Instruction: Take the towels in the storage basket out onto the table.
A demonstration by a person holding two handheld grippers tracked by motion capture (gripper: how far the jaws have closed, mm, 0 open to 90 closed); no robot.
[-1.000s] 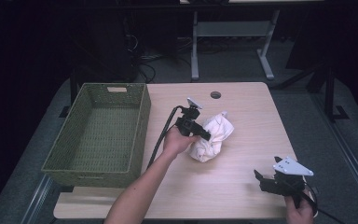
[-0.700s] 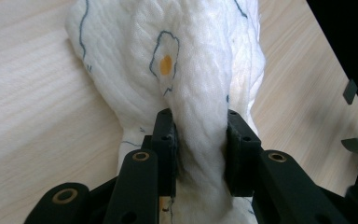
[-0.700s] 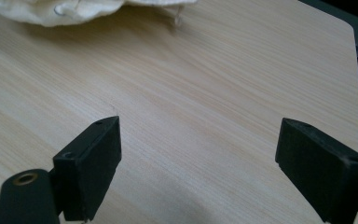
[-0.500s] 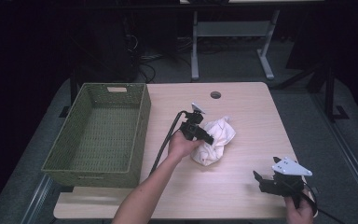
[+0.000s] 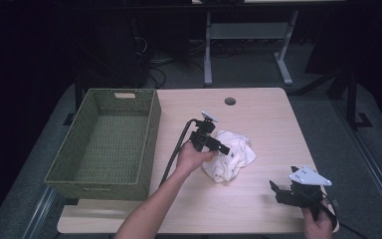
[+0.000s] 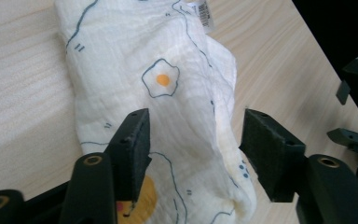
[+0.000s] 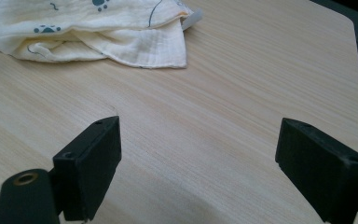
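Observation:
A crumpled white cloth (image 5: 230, 155) with egg and paw prints lies in the middle of the wooden table (image 5: 258, 119). My left gripper (image 5: 223, 149) hovers just over the cloth's left part, open, its jaws spread on either side of a raised fold of the cloth (image 6: 186, 112) without pinching it. My right gripper (image 5: 277, 191) stands open near the table's front right edge, with bare wood between its jaws. In the right gripper view (image 7: 196, 158) the cloth (image 7: 88, 28) lies ahead at the top left.
An empty green wicker basket (image 5: 59, 169) stands on the left side of the table. A round cable hole (image 5: 230, 101) sits near the far edge. Desk legs and cables stand on the dark floor behind.
My left gripper has moved forward and right onto the cloth, which shifted slightly with it. The right gripper has stayed still.

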